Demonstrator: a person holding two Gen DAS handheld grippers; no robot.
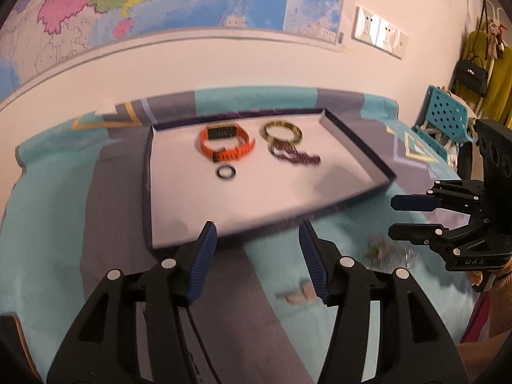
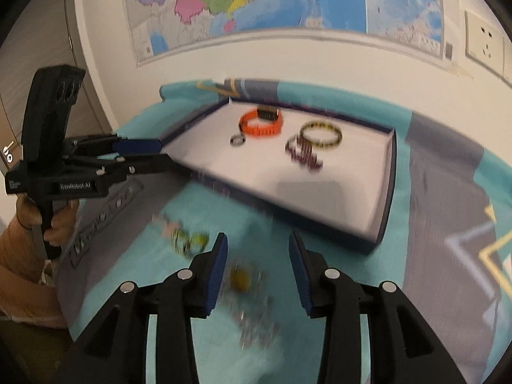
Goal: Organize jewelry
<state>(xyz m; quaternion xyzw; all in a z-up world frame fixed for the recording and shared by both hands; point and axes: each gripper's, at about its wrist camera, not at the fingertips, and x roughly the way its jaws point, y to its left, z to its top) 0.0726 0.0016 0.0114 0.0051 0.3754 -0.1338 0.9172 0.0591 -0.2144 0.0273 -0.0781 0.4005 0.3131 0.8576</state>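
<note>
A shallow white tray (image 1: 272, 198) with dark blue walls lies on the teal and grey cloth; it also shows in the right wrist view (image 2: 336, 198). In it lie an orange watch (image 1: 225, 144) (image 2: 261, 123), a yellow-black bangle (image 1: 281, 132) (image 2: 321, 134), a dark red bead string (image 1: 296, 156) (image 2: 304, 153) and a small dark ring (image 1: 225, 172) (image 2: 238, 140). My left gripper (image 1: 257, 233) is open and empty before the tray's near edge. My right gripper (image 2: 257, 249) is open over a blurred silver chain with a yellow bead (image 2: 246, 291). Small loose pieces (image 2: 188, 241) lie to its left.
A map hangs on the wall (image 1: 160, 0) behind the table. A blue perforated chair (image 1: 444, 115) and hanging clothes (image 1: 486, 73) stand at the right. A pinkish piece (image 1: 300, 294) and the blurred silver chain (image 1: 387, 251) lie on the cloth near my left gripper.
</note>
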